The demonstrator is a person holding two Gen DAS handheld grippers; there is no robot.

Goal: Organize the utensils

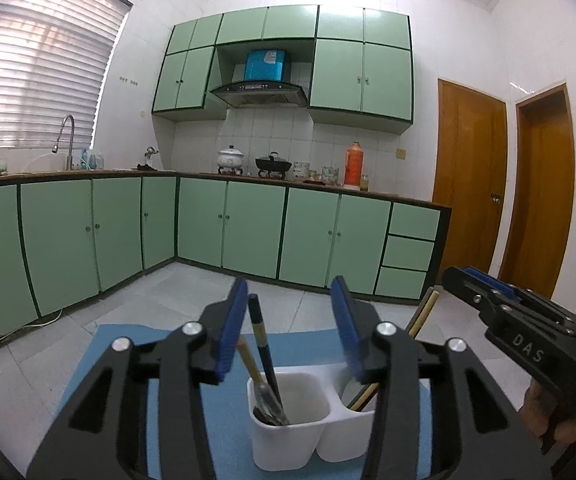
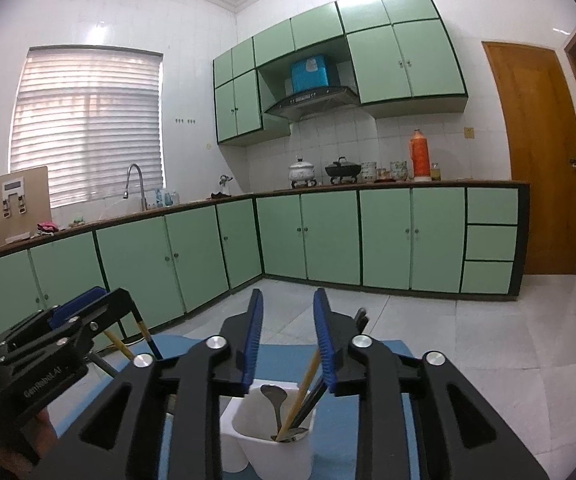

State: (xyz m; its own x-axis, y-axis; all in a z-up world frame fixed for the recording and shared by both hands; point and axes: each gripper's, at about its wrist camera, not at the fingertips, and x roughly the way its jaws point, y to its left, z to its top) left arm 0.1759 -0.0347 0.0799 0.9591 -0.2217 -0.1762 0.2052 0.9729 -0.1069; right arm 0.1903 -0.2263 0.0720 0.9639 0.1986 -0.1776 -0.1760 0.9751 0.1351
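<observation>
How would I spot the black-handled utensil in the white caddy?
Find the blue mat, then the white caddy on it, which has two compartments. In the left wrist view, the black-handled utensil leans in the left compartment; its neighbour there has a pale wooden handle.

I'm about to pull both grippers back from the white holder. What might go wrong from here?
1. The black-handled utensil leans between the open left gripper pads; pulling back carelessly may snag it.
2. The white holder looks light; a snag might tip it.
3. A bamboo chopstick leans by the right gripper pad, likewise catchable.
</observation>
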